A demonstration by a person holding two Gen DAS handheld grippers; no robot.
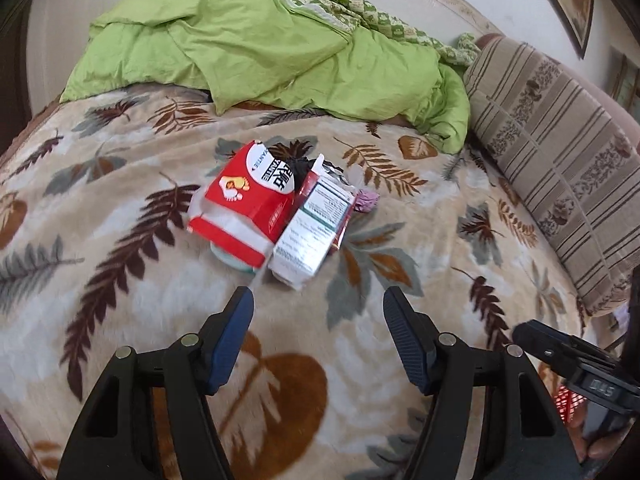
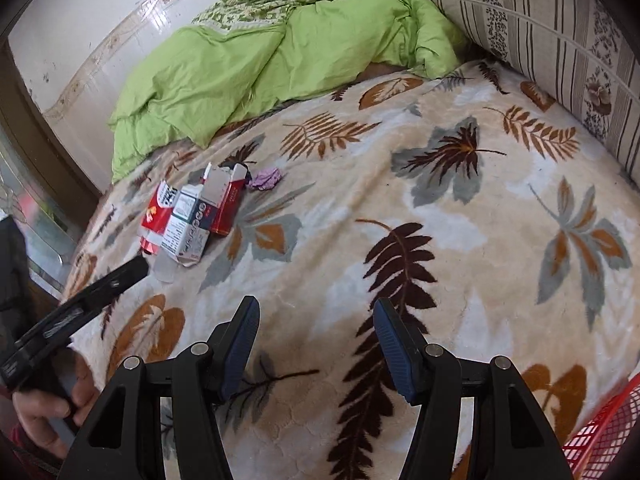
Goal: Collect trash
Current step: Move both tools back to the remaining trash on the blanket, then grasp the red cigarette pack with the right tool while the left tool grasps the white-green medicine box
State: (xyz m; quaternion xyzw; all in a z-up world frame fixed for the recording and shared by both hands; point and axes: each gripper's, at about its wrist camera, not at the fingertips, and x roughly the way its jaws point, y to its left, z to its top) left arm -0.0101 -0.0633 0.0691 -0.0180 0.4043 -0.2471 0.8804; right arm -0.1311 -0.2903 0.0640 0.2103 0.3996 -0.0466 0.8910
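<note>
1. The trash pile, a red carton [image 1: 244, 204] and a white carton [image 1: 310, 232], lies on the bed's leaf-print blanket [image 1: 120, 280], straight ahead of the left tongs [image 1: 318, 300].
2. The cartons' long axes run roughly toward those tongs.
3. Left tongs are nearer; right tongs [image 2: 316, 312] are well aside.
4. Both stand apart, empty.
5. A purple wad [image 1: 367, 201] sits just beyond; nothing blocks.

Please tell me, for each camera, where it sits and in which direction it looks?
Left wrist: on the left gripper, angled down at the trash boxes just ahead; the right gripper intrudes at the right edge.
Right wrist: on the right gripper, angled down at bare leaf blanket; a hand holds the left gripper lower left.
Shared: boxes, green quilt, striped pillow.
</note>
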